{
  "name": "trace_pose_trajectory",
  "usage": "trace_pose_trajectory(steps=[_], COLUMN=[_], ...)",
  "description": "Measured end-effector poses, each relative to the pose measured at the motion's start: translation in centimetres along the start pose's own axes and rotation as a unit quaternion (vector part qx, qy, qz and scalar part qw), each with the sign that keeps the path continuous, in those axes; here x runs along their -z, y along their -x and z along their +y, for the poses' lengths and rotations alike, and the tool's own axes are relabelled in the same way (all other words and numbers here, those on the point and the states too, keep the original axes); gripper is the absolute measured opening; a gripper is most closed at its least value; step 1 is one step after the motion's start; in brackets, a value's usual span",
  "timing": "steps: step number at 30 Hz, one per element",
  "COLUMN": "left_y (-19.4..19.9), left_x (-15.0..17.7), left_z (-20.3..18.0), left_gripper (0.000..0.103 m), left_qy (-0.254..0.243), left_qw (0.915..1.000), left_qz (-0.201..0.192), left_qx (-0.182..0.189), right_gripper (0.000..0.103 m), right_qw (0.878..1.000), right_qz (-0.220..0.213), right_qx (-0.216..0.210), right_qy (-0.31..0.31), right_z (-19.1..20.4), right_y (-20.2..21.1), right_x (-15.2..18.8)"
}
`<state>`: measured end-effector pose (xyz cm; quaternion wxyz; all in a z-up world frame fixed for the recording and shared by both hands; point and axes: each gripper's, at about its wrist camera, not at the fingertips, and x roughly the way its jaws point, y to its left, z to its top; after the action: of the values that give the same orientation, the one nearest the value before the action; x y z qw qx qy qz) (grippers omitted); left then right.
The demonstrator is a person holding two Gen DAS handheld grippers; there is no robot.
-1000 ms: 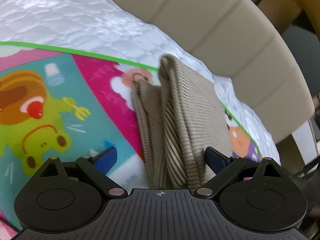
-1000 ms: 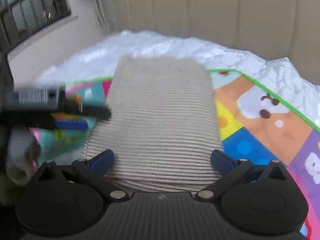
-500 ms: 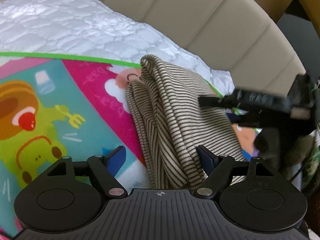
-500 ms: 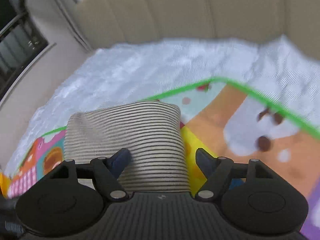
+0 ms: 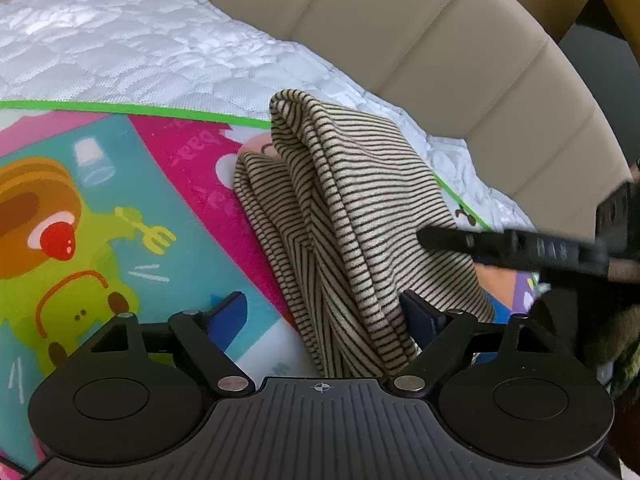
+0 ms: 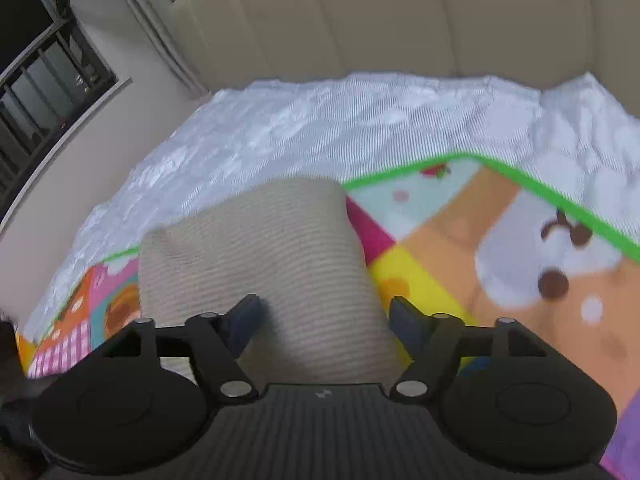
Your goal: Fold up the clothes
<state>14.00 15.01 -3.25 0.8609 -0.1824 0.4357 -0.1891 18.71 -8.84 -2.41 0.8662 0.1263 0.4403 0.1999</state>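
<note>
**A:** Starting at the left gripper (image 5: 322,312): are its blue pads clamped on anything?

**B:** No, it is released, and the jaws have just been opening a little. The near end of the striped garment (image 5: 352,220) lies between them, bunched against the right pad at the lower middle of the frame; the left pad stands clear over the play mat (image 5: 120,208).

**A:** And the right gripper (image 6: 324,318)?

**B:** Also released, with the jaws just widening after a squeeze. The same garment (image 6: 264,264) sits between its pads at the lower middle of that view. The picture is blurred, so I cannot tell whether either pad brushes the cloth.

**A:** Where does the garment lie?

**B:** Folded into a thick bundle on the mat, running from the grippers toward the green border of the mat (image 6: 520,176). In the left wrist view its stacked layers show along the left side, and its far end reaches the border.

**A:** Beyond that?

**B:** A white quilted cover (image 5: 140,52) lies under the mat, and a beige padded headboard (image 5: 420,28) curves across the top. At the right edge of the left wrist view, the other gripper's black finger reaches in over the garment.
</note>
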Motion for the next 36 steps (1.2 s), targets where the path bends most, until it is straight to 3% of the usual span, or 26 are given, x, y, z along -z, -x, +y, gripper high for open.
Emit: trace_pose_trajectory(steps=[5,9,14,18,22,23,24,27,30,32,36], left_y=[0.5,0.6,-1.5,-2.4,-2.7,-2.8,-2.9,-3.7,-5.3,-7.0,-10.9], left_x=[-0.1,-0.8,-1.4,-0.7,-1.2,-1.3,-1.4,-1.8,-3.3,-5.4,-9.4], left_z=[-0.6,-1.1,-1.5,-1.1,-0.7,-0.9,-1.0,-1.4,-1.8,-2.5,-4.3], left_gripper=[0.093,0.1,0.103,0.103,0.099,0.093,0.087,0.086,0.086,0.083,0.082], left_qy=[-0.005,0.015,0.022,0.007,0.008,0.002,-0.004,-0.024,-0.044,-0.06,-0.104], left_qw=[0.9999,0.9995,0.9992,0.9993,0.9995,0.9996,0.9995,0.9991,0.9981,0.997,0.9933], left_qz=[-0.015,-0.027,0.004,0.02,0.029,0.029,0.029,0.029,0.025,0.015,0.004], left_qx=[-0.002,0.0,-0.033,-0.031,-0.004,0.003,0.011,0.02,0.035,0.046,0.049], right_gripper=[0.077,0.076,0.075,0.075,0.075,0.075,0.075,0.076,0.063,0.059,0.056], right_qw=[0.999,1.0,1.0,0.999,0.999,0.999,0.998,0.996,0.994,0.995,0.994], right_qz=[0.008,0.008,0.018,0.023,-0.018,-0.026,-0.03,-0.022,-0.018,-0.038,-0.093], right_qx=[-0.022,-0.016,-0.014,-0.035,-0.037,-0.038,-0.043,-0.069,-0.1,-0.09,-0.046], right_qy=[-0.034,-0.022,0.006,0.035,-0.009,-0.023,-0.033,-0.048,-0.032,-0.01,-0.023], right_z=[-1.6,-1.2,0.4,0.4,-1.6,-2.0,-2.3,-2.7,-2.9,-3.1,-5.5], right_y=[1.0,1.2,1.2,2.2,2.8,2.4,1.7,-1.0,-1.9,-1.3,-0.9], right_x=[1.8,2.7,3.9,4.5,3.1,2.6,2.0,0.9,0.3,-0.4,-3.8])
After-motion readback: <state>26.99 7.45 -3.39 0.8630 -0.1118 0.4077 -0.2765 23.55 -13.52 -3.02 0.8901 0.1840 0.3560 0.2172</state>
